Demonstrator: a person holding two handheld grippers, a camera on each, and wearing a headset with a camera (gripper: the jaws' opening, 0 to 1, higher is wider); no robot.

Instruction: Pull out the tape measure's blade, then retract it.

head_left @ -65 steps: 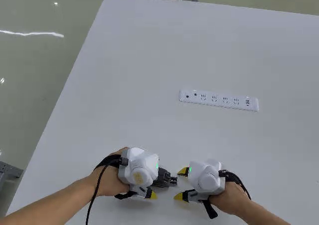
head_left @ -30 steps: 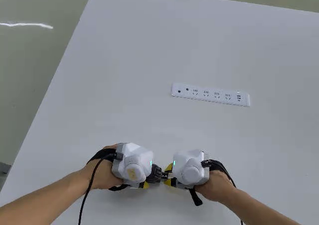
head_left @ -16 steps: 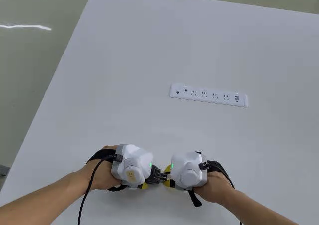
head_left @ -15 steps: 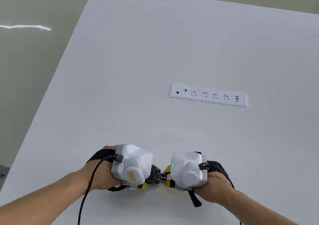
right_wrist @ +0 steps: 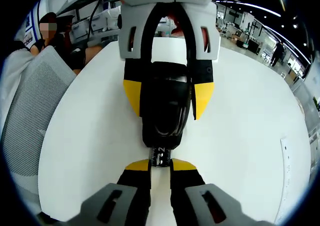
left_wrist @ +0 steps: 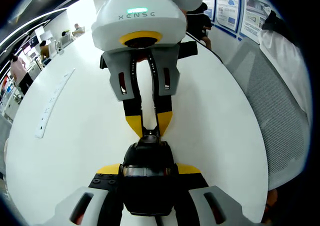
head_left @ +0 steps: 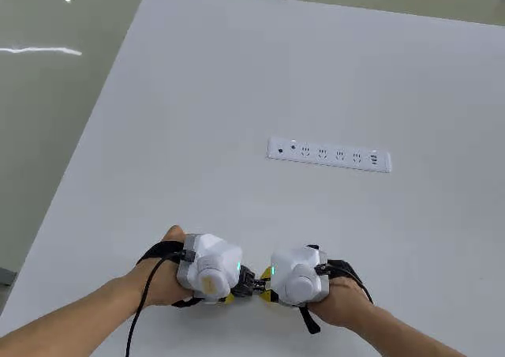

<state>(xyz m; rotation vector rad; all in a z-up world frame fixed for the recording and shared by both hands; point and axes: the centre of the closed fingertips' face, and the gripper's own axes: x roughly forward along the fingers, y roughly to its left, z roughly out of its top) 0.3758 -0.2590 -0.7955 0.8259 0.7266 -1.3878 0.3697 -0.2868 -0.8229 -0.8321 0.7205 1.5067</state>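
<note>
White table (head_left: 237,80); white power strip (head_left: 328,154) lying flat, mid-surface, well apart from table edges.

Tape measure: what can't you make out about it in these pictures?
Head view: the black plastic tape measure is mostly hidden between the left tongs and right tongs.
Right gripper view: the markings on the pale metal blade are mostly too small to read.
Left gripper view: the left tongs cover the case's sides, the right tongs the blade's tip.
</note>
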